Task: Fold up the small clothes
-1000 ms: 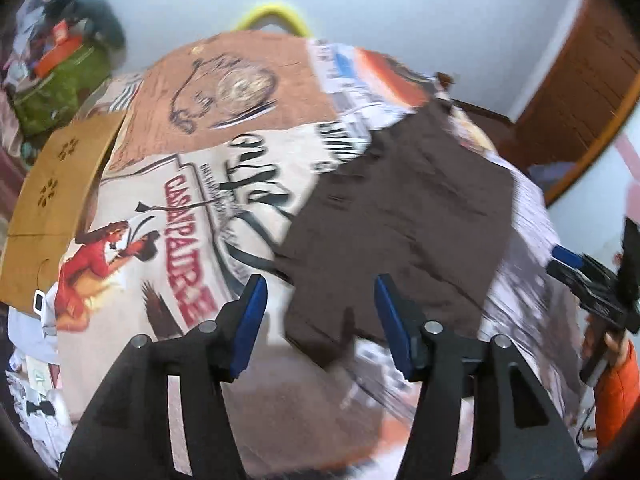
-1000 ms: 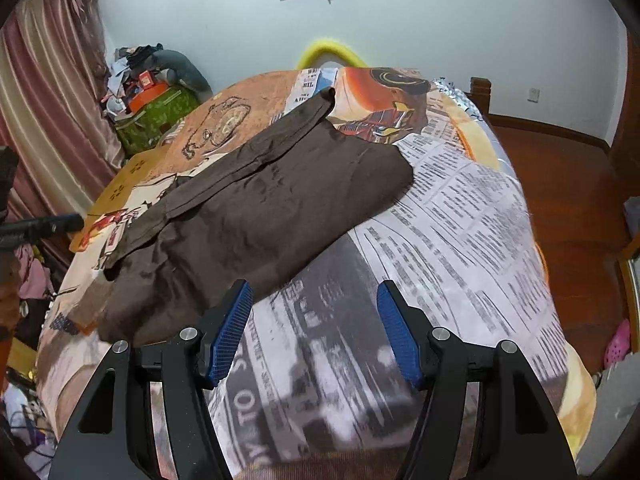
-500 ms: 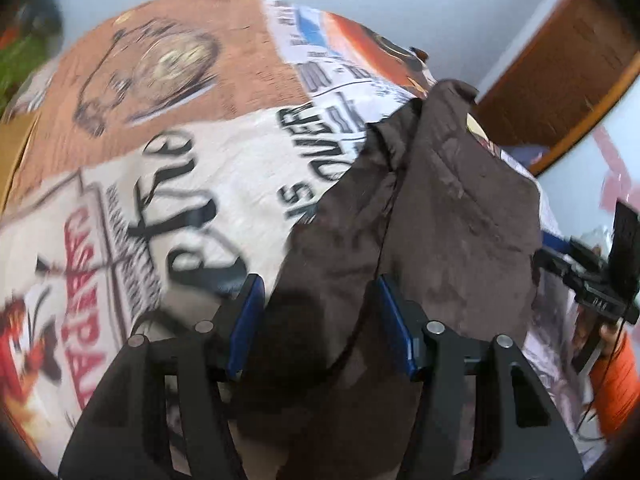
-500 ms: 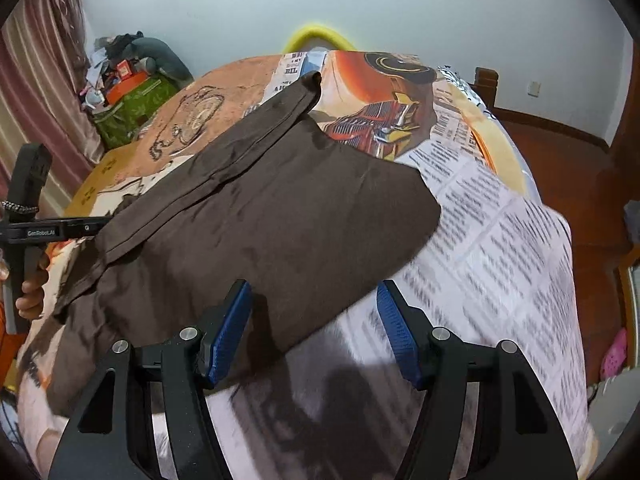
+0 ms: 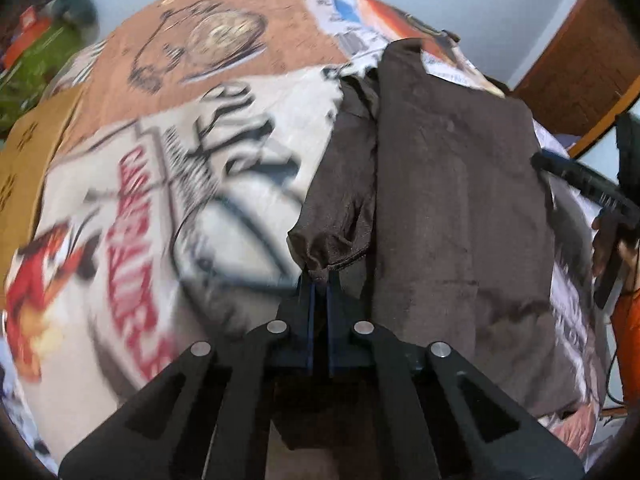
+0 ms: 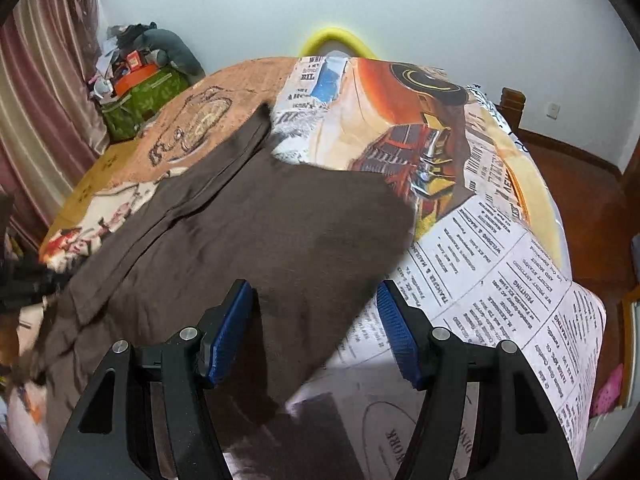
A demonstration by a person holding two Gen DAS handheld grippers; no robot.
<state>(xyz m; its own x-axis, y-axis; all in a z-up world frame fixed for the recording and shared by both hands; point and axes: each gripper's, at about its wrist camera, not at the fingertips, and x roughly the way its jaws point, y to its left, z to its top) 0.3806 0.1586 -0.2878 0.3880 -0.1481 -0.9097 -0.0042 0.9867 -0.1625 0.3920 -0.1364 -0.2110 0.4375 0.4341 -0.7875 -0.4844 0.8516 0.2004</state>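
Left tool [image 5: 319, 280] pressed together, pinching a bunched sleeve edge of the brown shirt [image 5: 452, 208], which lies spread on the bed [image 6: 500, 264]. Right tool [image 6: 316, 312] spread, hovering above the shirt's near edge, fabric below and between its fingers.

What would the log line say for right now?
left gripper: shut on brown garment edge | right gripper: open above brown garment | bedspread: underneath
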